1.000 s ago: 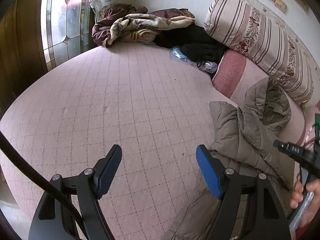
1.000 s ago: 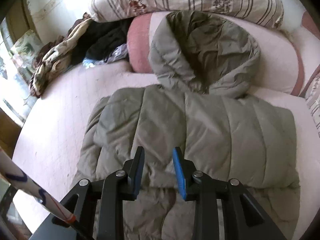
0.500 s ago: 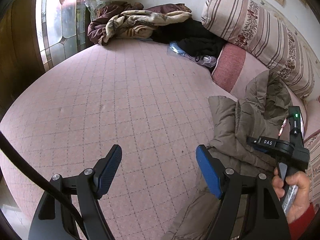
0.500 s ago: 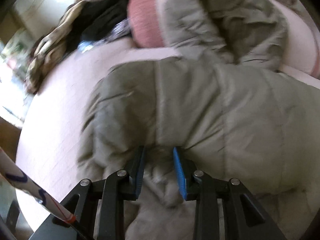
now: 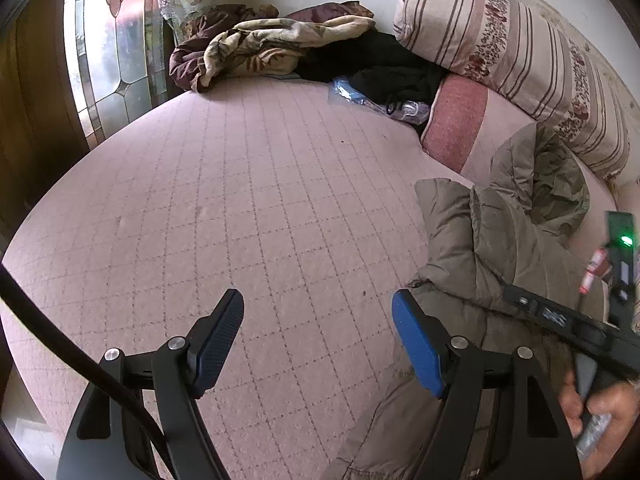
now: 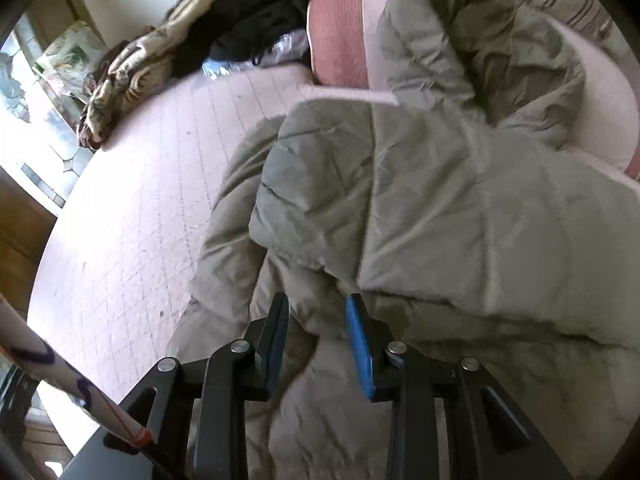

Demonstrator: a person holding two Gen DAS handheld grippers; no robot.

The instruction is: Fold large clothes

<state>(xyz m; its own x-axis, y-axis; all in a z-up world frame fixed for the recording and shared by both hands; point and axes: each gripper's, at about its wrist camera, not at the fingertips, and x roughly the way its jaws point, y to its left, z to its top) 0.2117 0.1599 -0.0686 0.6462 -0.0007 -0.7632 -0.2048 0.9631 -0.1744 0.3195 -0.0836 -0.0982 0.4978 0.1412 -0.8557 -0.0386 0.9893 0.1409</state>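
An olive-grey padded hooded jacket (image 6: 440, 200) lies spread on the pink quilted bed (image 5: 240, 200), its hood (image 6: 500, 40) up against the pillows. My right gripper (image 6: 318, 320) is low on the jacket's near left part. Its jaws stand partly apart with a ridge of the fabric between them, and the pads do not visibly press on it. My left gripper (image 5: 318, 320) hangs open over bare bedcover, its right finger just beside the jacket's left edge (image 5: 448, 240). A hand (image 5: 592, 404) holding the right gripper shows at the lower right of the left wrist view.
A striped bolster (image 5: 520, 52) and a pink pillow (image 5: 456, 120) line the far side. A heap of blankets and dark clothes (image 5: 280, 48) and a clear plastic bag (image 5: 360, 96) lie at the bed's far corner, by a stained-glass window (image 5: 112, 48).
My right gripper has come down and in toward the jacket's near left part, so fabric now lies between its jaws. The left gripper has hardly moved.
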